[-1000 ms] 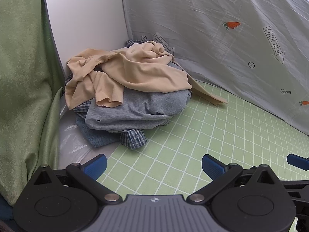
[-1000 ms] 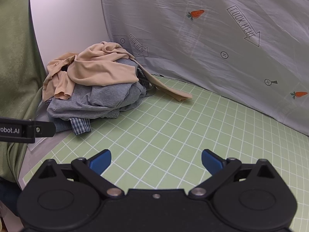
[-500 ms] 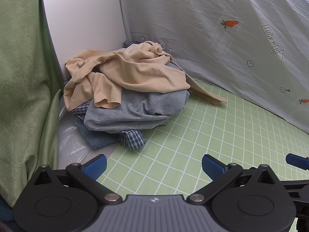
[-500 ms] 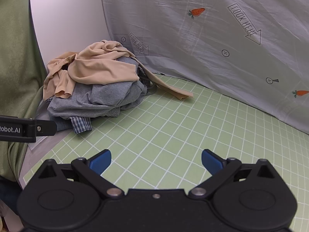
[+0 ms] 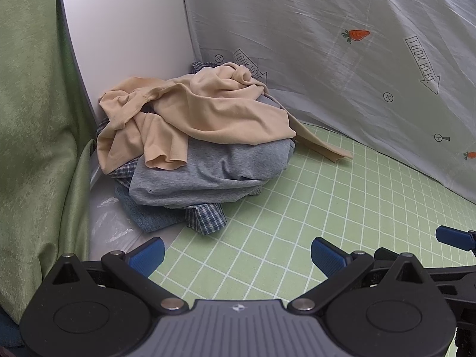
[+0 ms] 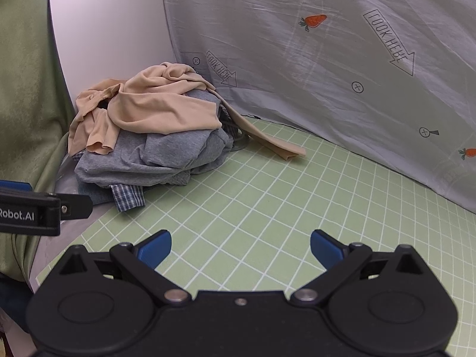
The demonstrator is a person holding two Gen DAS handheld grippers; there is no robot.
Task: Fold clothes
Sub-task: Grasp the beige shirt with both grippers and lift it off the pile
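Note:
A heap of clothes lies in the far left corner of the green grid mat (image 5: 312,223) (image 6: 282,208). On top is a beige shirt (image 5: 208,110) (image 6: 154,107), one sleeve trailing right onto the mat. Under it lie a grey garment (image 5: 208,175) (image 6: 160,157), a blue plaid shirt (image 5: 205,217) (image 6: 128,196) and a blue towel-like piece (image 5: 148,217). My left gripper (image 5: 238,253) is open, well short of the heap, nothing between its blue pads. My right gripper (image 6: 241,248) is open too, over bare mat to the heap's right.
A grey printed sheet (image 5: 342,59) (image 6: 327,59) hangs behind the mat. A white wall panel (image 5: 125,29) and a green curtain (image 5: 35,119) close off the left. Clear plastic (image 5: 110,223) lies beside the heap. The left gripper's side (image 6: 35,211) shows at the right wrist view's left edge.
Both grippers have drifted only slightly; the heap sits a touch lower and nearer in the views. Jaws stay open and the clothes have not moved.

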